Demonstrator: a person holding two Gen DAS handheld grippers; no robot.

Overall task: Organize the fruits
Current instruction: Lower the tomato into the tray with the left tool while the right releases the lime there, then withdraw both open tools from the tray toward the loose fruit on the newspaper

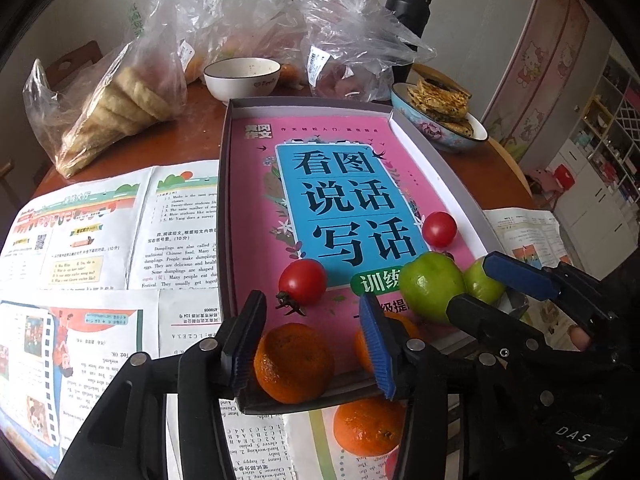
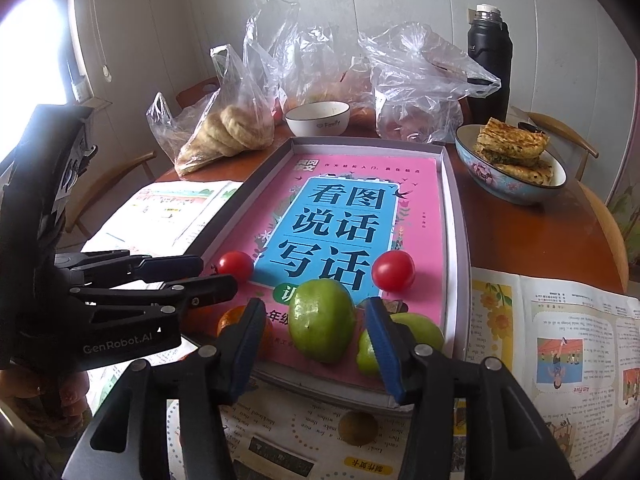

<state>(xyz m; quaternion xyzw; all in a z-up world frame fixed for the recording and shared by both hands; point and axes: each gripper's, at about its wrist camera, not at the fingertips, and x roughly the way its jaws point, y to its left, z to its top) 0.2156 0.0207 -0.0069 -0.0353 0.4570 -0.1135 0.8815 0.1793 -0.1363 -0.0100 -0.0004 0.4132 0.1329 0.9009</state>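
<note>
Tray: the shallow grey cardboard box lid (image 1: 440, 168) fills the centre of both views, lined with a pink and blue picture book (image 1: 344, 200); it sits on the brown round tabletop (image 2: 520, 224).
Left tongs: my left tongs (image 1: 312, 344) are open, their blue pads standing either side of the dimpled orange mandarin (image 1: 294, 362) at lower centre of the left view, not yet pinching it.
Right tongs: my right tongs (image 2: 320, 344) are open around the large glossy green round fruit (image 2: 322, 320) at lower centre of the right view, apart from its skin.
Other fruit: a smaller green fruit (image 2: 416, 330) lies just beside the right pad; two red cherry tomatoes (image 2: 394, 270) rest farther up the book; a second mandarin (image 1: 370, 426) lies outside the tray on the newspaper.
Step in hand, as I judge it: seating fruit in rows by kind.
Doing it well: I'd close gently at the widest part, as round fruit will likely roll on the slick cover.
Risk: the right pad may nudge the small green fruit.
</note>
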